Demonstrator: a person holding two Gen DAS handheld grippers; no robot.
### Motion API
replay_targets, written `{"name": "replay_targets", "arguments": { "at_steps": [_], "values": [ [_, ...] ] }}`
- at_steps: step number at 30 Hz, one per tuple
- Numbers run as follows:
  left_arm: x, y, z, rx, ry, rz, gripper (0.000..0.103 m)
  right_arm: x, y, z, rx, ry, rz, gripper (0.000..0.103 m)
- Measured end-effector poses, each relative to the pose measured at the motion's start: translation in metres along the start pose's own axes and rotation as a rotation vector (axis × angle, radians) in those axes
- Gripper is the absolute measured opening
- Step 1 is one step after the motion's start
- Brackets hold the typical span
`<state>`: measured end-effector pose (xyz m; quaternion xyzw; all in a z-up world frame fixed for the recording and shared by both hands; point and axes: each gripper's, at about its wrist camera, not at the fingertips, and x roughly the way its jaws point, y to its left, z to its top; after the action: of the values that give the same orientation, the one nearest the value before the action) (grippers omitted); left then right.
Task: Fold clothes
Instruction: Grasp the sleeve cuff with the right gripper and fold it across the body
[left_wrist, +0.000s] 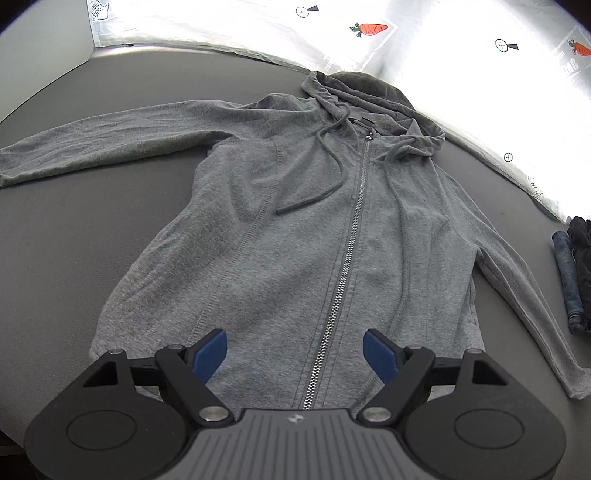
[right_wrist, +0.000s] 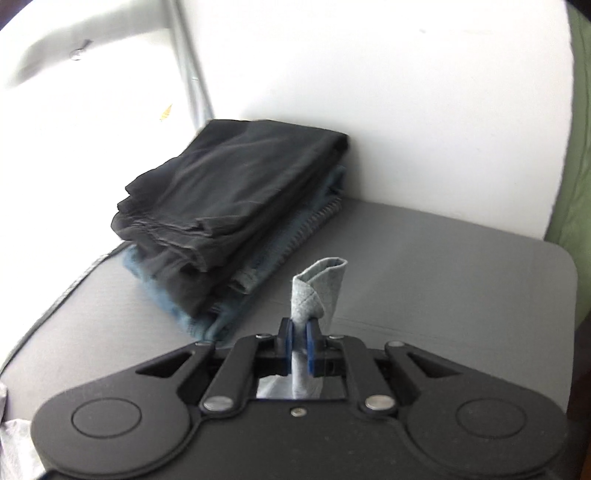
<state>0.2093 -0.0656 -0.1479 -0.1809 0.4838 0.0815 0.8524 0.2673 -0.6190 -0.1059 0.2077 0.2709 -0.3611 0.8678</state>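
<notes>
The hoodie (left_wrist: 295, 229) is lying zipped and face up on the grey table (left_wrist: 74, 236), its left sleeve running off frame; the left gripper (left_wrist: 295, 354) is hovering wide open over the hem; the right gripper (right_wrist: 299, 347) is pinching a grey cuff (right_wrist: 317, 291), its remainder hidden, beside a folded stack (right_wrist: 229, 206).

Grey table (left_wrist: 74, 229) (hoodie (left_wrist: 295, 240), folded stack (right_wrist: 236, 206))

Grey zip hoodie (left_wrist: 280, 236): laid flat, front up, zipper (left_wrist: 347, 251) closed, hood (left_wrist: 373, 99) at the far end, its hem between and beneath the spread left fingers (left_wrist: 210, 350). One sleeve (left_wrist: 74, 144) stretched out far left. Sleeve cuff (right_wrist: 317, 291): grey, curled upright, pinched between the closed right fingers (right_wrist: 286, 347).
</notes>
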Motion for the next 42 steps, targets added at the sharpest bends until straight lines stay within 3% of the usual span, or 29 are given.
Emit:
{"name": "replay_targets", "arguments": {
  "at_steps": [8,15,20,31,34,35,36,37,38,39,40,42],
  "values": [
    [-0.005,0.07,0.037,-0.003,-0.036,-0.048,0.082,-0.082,0.124,-0.033,-0.124,-0.046,0.213,0.007],
    [-0.006,0.15,0.076,-0.076,-0.074,-0.044,0.083,-0.143,0.265,-0.088,-0.298,-0.008,0.415,0.007],
    [-0.013,0.202,0.097,-0.109,-0.112,-0.027,0.083,-0.19,0.344,-0.14,-0.372,0.027,0.552,0.007],
    [-0.032,0.289,0.112,-0.192,-0.154,0.009,0.083,-0.316,0.477,-0.258,-0.479,0.13,0.904,0.007],
    [-0.036,0.315,0.114,-0.21,-0.156,0.014,0.083,-0.338,0.503,-0.293,-0.575,0.208,1.06,0.009],
    [-0.037,0.319,0.113,-0.212,-0.156,0.018,0.083,-0.339,0.508,-0.306,-0.612,0.271,1.087,0.018],
    [-0.037,0.322,0.113,-0.213,-0.156,0.022,0.083,-0.341,0.513,-0.32,-0.648,0.333,1.113,0.041],
    [-0.037,0.323,0.112,-0.215,-0.156,0.022,0.083,-0.342,0.511,-0.333,-0.684,0.368,1.114,0.053],
    [-0.037,0.324,0.111,-0.218,-0.155,0.022,0.083,-0.341,0.502,-0.336,-0.698,0.369,1.121,0.061],
    [-0.037,0.325,0.111,-0.22,-0.155,0.022,0.083,-0.341,0.494,-0.34,-0.712,0.37,1.128,0.061],
    [-0.037,0.325,0.11,-0.222,-0.155,0.022,0.083,-0.333,0.48,-0.337,-0.727,0.365,1.093,0.061],
    [-0.034,0.325,0.109,-0.233,-0.153,0.017,0.083,-0.317,0.453,-0.331,-0.756,0.355,1.023,0.073]
  ]
}}
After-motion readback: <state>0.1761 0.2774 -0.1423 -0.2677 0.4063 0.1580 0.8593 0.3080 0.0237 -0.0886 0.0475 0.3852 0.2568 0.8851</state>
